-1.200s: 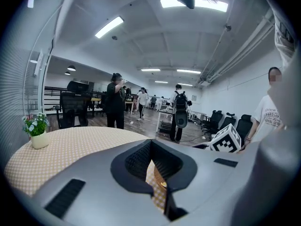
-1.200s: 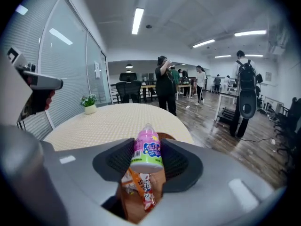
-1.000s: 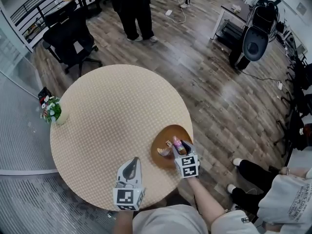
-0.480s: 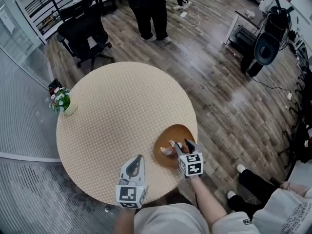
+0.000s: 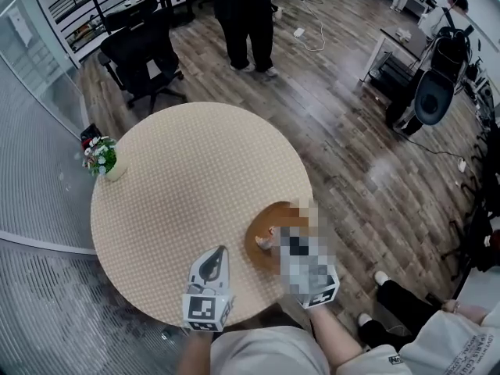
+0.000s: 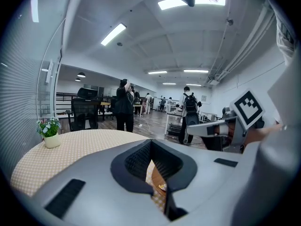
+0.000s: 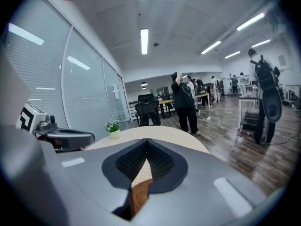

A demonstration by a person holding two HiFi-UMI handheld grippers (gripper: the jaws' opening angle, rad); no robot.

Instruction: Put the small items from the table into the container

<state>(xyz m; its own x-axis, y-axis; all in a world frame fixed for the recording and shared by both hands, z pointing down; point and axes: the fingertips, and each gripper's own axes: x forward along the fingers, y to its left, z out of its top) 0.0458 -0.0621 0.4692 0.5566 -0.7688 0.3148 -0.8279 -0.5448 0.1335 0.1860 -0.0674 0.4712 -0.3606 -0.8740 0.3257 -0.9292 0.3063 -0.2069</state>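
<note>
A brown wooden bowl (image 5: 260, 223) sits near the right edge of the round beige table (image 5: 187, 186), with small items (image 5: 266, 243) inside it. My right gripper (image 7: 146, 143) hangs raised over the bowl's near side; its jaws meet with nothing between them. A mosaic patch hides most of it in the head view, leaving only its marker cube (image 5: 322, 292). My left gripper (image 5: 212, 255) rests low at the table's near edge, left of the bowl, jaws together and empty. Through each gripper's jaws I see a sliver of the bowl (image 6: 155, 177) (image 7: 138, 195).
A small flower pot (image 5: 102, 159) stands at the table's far left edge. Beyond the table are an office chair (image 5: 139, 55) and a standing person (image 5: 244, 14). Another person (image 5: 437, 326) sits at the lower right. A glass wall runs along the left.
My right gripper has lifted up out of the bowl toward the camera and its jaws have shut empty; the item it carried lies in the bowl. The left gripper has stayed put.
</note>
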